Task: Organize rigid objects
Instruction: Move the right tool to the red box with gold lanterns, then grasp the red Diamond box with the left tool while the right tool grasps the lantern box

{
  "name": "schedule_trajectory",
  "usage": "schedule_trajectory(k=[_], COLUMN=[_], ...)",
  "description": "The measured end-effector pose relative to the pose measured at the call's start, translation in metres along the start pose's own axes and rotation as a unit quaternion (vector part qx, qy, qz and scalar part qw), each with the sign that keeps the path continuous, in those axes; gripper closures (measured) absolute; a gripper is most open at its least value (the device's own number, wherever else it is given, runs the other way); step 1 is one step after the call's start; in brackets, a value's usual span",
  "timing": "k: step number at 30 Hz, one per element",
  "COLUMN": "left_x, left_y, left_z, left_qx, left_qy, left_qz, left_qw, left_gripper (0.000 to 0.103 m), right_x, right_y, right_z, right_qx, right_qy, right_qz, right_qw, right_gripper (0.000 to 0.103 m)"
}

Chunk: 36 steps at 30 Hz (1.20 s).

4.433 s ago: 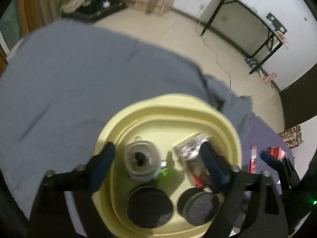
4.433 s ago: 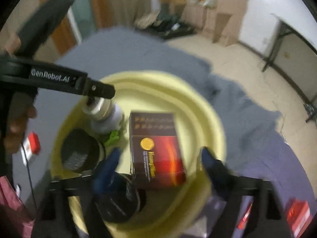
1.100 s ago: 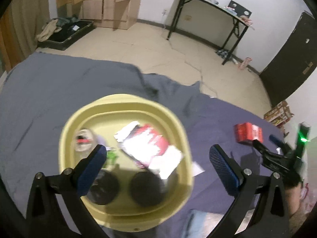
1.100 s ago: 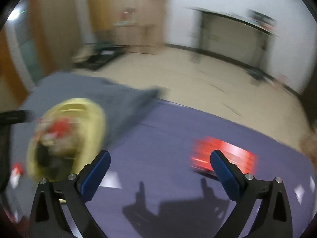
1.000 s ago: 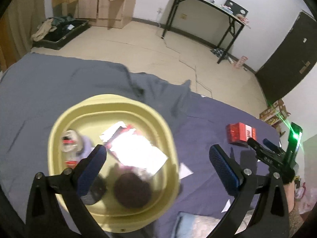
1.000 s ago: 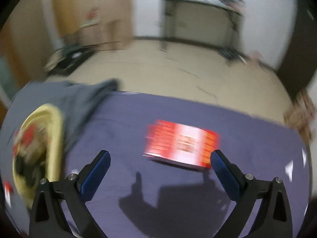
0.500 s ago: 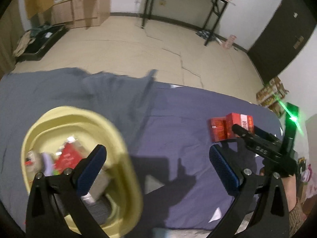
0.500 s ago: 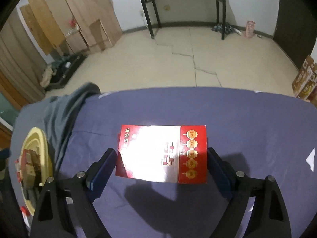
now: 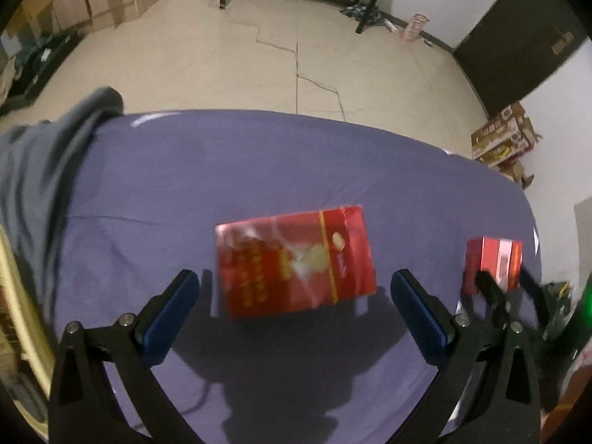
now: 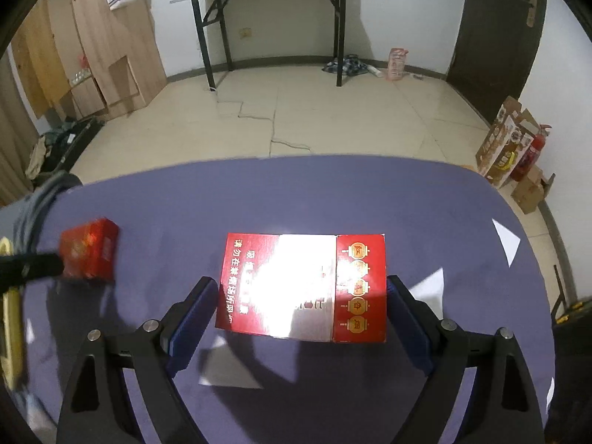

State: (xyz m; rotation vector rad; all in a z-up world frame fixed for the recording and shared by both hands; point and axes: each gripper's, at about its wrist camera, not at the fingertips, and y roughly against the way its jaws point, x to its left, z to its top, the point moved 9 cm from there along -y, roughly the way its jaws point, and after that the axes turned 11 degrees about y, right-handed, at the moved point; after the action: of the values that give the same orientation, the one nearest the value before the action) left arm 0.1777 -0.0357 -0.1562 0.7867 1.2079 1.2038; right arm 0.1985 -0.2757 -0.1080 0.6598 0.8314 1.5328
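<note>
You are straddling two red packs at once on the purple-covered bench (image 10: pixel 425 207). Your right gripper (image 10: pixel 299 310) is sitting with its pads on either side of the long red carton (image 10: pixel 301 286), nearly touching its short ends, though I cannot tell whether they are actually clamping yet. Your left gripper (image 9: pixel 294 309) is spread wide, hanging over the smaller red box (image 9: pixel 294 261), which is lying flat between the pads with clear space on both sides.

What could go wrong, as I judge it: you are gripping the carton across its longest span, so only a small part of each pad is bearing on it, and the carton could pivot or slip out once lifted. Its glossy wrap (the glare says smooth film) is adding to that risk. On the left, the box is skewed relative to the pads, so closing without squaring up may spin it rather than seize it. The two grippers are also working near each other; the right gripper (image 9: pixel 507 296) is showing at the edge of the left view, so a hurried swing could knock them together.

The yellow basin (image 9: pixel 11 296) is cut off at the left edge, so its contents are hardly readable. Glare is washing out the middle of the carton, and the smaller box is blurred, so its print is unreadable.
</note>
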Motion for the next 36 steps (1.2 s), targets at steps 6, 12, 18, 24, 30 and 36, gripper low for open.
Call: schedule_trajectory(k=[6,12,18,24,30,36], left_x=[0.004,0.010,0.094,0.265,0.350,0.362], left_y=[-0.026,0.000,0.121,0.217,0.221,0.168], left_z=[-0.001,-0.004,0.014,0.025,0.019,0.021], left_qx=[0.006,-0.020,-0.085,-0.141,-0.121,-0.060], left_qy=[0.007,-0.002,-0.013,0.049,0.105,0.125], left_qz=[0.034,0.015,0.009,0.081,0.098,0.109], left_qw=[0.9994,0.9997,0.9963,0.9855,0.9822,0.9842], left_gripper=[0.000,0.011,0.010,0.010,0.010,0.010], right_x=[0.010,0.021,0.085,0.254,0.415,0.494], right_y=[-0.014,-0.017,0.030,0.102,0.140,0.126], right_z=[0.000,-0.013,0.007,0.008,-0.037,-0.075], right_qx=[-0.024,-0.032,-0.083,-0.102,-0.065,-0.031], right_qy=[-0.019,-0.012,0.064,0.213,0.329,0.379], right_qz=[0.004,0.000,0.054,0.199,0.300,0.303], right_qw=[1.000,0.999,0.993,0.951,0.893,0.874], right_gripper=[0.012,0.014,0.014,0.014,0.014,0.014])
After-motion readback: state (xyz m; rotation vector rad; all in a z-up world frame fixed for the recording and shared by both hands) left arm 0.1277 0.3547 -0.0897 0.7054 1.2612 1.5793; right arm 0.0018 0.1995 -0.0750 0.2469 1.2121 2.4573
